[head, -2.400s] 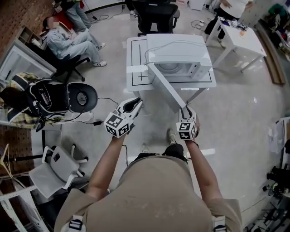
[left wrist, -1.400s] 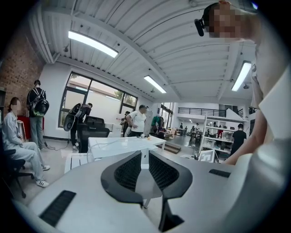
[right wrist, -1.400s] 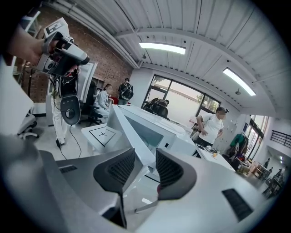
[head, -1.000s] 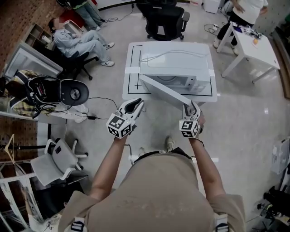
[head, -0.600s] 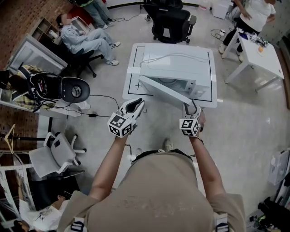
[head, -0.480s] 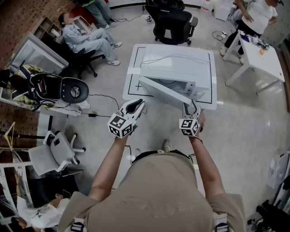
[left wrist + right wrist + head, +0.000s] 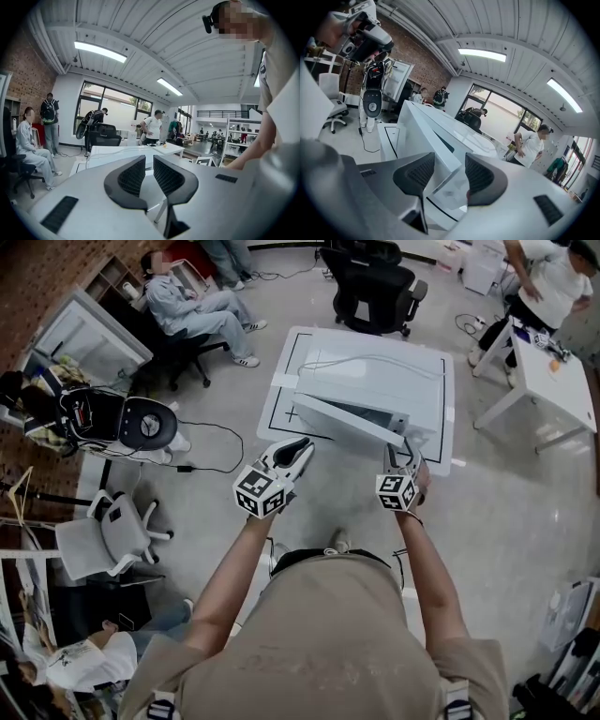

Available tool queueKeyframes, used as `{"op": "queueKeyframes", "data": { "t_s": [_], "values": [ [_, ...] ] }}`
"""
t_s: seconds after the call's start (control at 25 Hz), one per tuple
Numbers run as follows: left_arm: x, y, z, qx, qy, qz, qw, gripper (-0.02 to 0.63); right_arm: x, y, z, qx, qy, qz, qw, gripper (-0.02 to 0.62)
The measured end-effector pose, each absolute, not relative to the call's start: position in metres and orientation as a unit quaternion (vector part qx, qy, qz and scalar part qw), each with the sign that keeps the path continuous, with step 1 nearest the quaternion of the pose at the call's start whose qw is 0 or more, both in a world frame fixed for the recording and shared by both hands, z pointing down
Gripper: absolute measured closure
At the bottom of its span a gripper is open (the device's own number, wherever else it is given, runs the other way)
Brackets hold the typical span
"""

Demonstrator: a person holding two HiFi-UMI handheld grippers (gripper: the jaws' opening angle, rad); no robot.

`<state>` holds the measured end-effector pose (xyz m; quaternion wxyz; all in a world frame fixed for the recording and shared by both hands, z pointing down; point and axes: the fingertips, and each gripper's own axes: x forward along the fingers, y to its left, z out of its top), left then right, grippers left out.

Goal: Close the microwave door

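Right gripper (image 7: 404, 448), centre right, has just been opening its jaws: wide, loosely astride the door (image 7: 345, 419) edge. Door sits nearer the microwave (image 7: 375, 385) than before; final push remains.

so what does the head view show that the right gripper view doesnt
Only the head view: the wearer's torso, both forearms, and the marker cubes on the left hand-held gripper and right hand-held gripper. Only the right gripper view: ceiling lights, windows, and its jaws, which have just been opening, apart around the door's free edge. Both: the microwave, its door ajar, the white table.
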<state>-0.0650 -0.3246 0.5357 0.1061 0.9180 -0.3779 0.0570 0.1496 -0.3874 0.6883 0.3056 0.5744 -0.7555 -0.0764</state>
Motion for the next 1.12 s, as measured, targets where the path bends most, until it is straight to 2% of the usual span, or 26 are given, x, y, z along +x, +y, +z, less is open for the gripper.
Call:
{"op": "queueKeyframes", "data": {
  "t_s": [0.76, 1.12],
  "values": [
    [-0.053, -0.321, 0.536, 0.921, -0.366, 0.074, 0.11, 0.566, 0.16, -0.437, 0.687, 0.579, -0.744, -0.101, 0.318, 0.397],
    [-0.051, -0.324, 0.545, 0.922, -0.36, 0.084, 0.118, 0.566, 0.165, -0.456, 0.685, 0.568, -0.739, -0.119, 0.342, 0.371]
  ]
}}
